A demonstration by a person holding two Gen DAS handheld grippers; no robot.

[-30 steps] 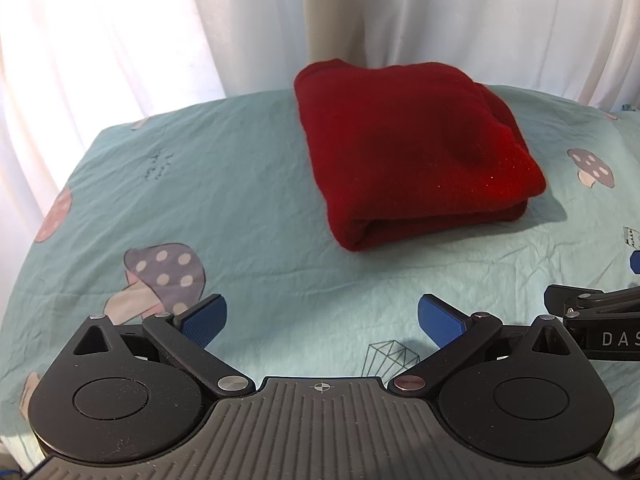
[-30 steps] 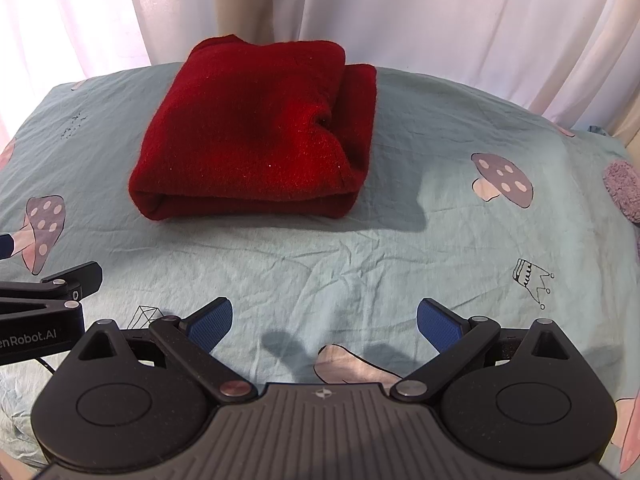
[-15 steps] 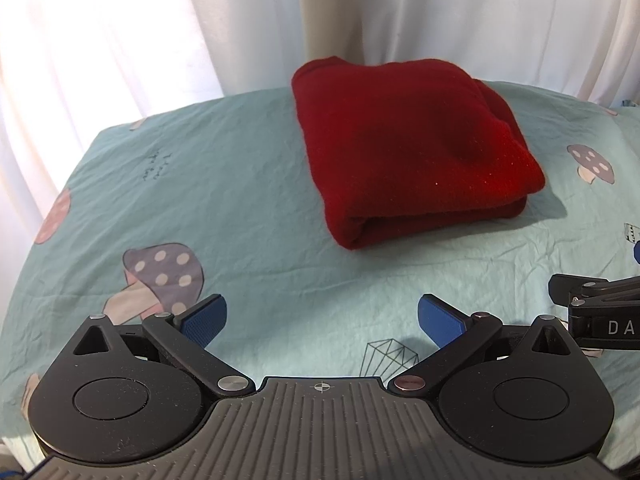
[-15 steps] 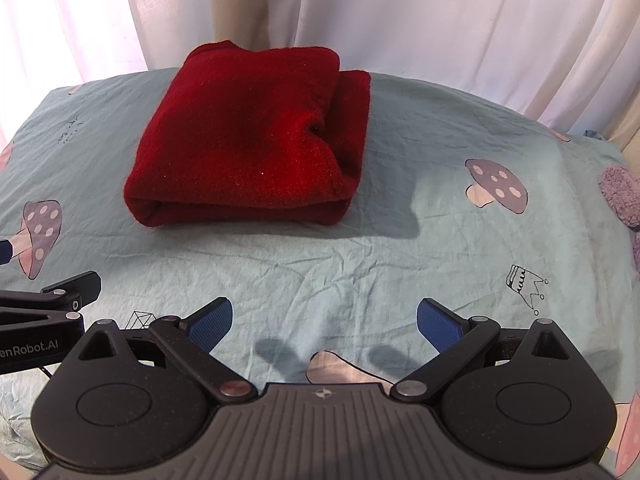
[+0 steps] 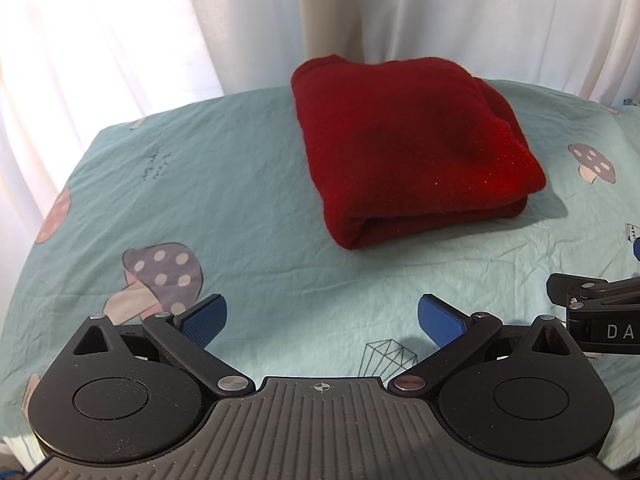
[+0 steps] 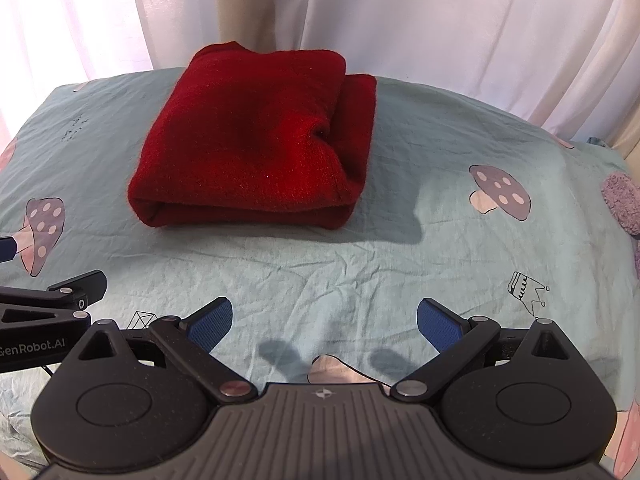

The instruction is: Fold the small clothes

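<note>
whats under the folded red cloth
The folded red cloth lies directly on the teal mushroom-print sheet. Its own lower layers show at the front edge. Whatever sits beneath or inside the folds is covered and cannot be seen.

Each handheld gripper, the left gripper (image 5: 322, 316) and the right gripper (image 6: 325, 318) alike, is matte black with a ribbed grey centre plate bearing a small crosshair mark, two round discs, silver pivot screws, blue textured fingers (image 5: 204, 316), and white "GenRobot.AI" lettering on its side.
</note>
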